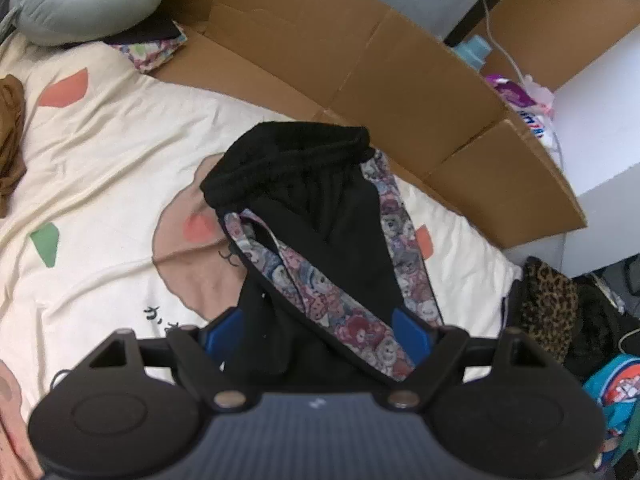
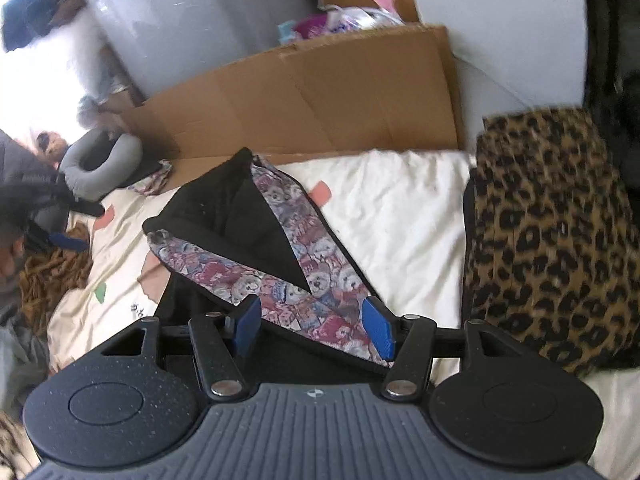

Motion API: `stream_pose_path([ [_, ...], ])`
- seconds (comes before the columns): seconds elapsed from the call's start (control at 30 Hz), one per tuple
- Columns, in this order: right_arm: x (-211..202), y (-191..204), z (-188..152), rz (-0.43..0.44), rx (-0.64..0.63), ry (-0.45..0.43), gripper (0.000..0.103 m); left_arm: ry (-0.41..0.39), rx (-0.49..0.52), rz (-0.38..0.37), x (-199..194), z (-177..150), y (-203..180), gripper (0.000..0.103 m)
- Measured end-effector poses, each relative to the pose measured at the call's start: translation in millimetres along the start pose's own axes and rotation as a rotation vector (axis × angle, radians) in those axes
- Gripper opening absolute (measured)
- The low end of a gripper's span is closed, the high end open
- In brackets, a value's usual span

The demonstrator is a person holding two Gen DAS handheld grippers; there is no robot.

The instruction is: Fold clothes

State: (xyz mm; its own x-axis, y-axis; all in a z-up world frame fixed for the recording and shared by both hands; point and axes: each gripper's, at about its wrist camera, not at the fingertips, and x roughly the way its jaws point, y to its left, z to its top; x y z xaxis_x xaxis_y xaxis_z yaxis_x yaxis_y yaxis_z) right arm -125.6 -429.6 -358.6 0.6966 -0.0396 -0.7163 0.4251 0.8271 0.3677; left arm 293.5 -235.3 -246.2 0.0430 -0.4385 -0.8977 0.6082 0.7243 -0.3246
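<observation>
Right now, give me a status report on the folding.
Left claw open, right claw open, both over the black garment. Garment on the bed, not gripped. Leopard-print fabric beside it.

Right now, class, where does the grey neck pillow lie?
In the left wrist view the grey neck pillow lies at the top left, on the cream bedspread beside the flattened cardboard, beyond the black garment.

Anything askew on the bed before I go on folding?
The black garment with teddy-bear print strips lies bunched, its waistband crumpled, not flat. Brown clothing sits heaped at the bed's left edge.
</observation>
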Motion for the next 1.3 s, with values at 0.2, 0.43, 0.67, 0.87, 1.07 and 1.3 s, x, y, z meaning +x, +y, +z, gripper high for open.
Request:
stream_pose_path([
  [0.2,10.9,2.8,-2.5,-0.005,-0.066,-0.015,0.063,-0.011,0.004,-0.036,15.3,-7.4,7.9,0.084],
  [0.43,31.6,-1.2,-7.3,-0.03,-0.087,-0.013,0.063,-0.018,-0.042,-0.05,46.3,-8.0,23.7,0.084],
  [0.67,44.2,4.3,-9.6,-0.034,-0.148,0.044,0.063,-0.036,-0.092,-0.094,75.5,-10.4,34.4,0.084],
  [0.87,57.9,27.0,-15.2,-0.035,-0.245,0.079,0.063,-0.076,-0.122,-0.083,103.1,-13.3,53.9,0.084],
  [1.07,72.2,32.3,-31.2,-0.036,-0.228,0.07,0.063,-0.14,-0.15,-0.114,118.7,-6.8,78.3,0.084],
  [1.3,79.0,28.4,-55.1,-0.077,-0.272,0.077,0.063,-0.184,-0.2,-0.17,117.9,-5.4,98.5,0.061],
])
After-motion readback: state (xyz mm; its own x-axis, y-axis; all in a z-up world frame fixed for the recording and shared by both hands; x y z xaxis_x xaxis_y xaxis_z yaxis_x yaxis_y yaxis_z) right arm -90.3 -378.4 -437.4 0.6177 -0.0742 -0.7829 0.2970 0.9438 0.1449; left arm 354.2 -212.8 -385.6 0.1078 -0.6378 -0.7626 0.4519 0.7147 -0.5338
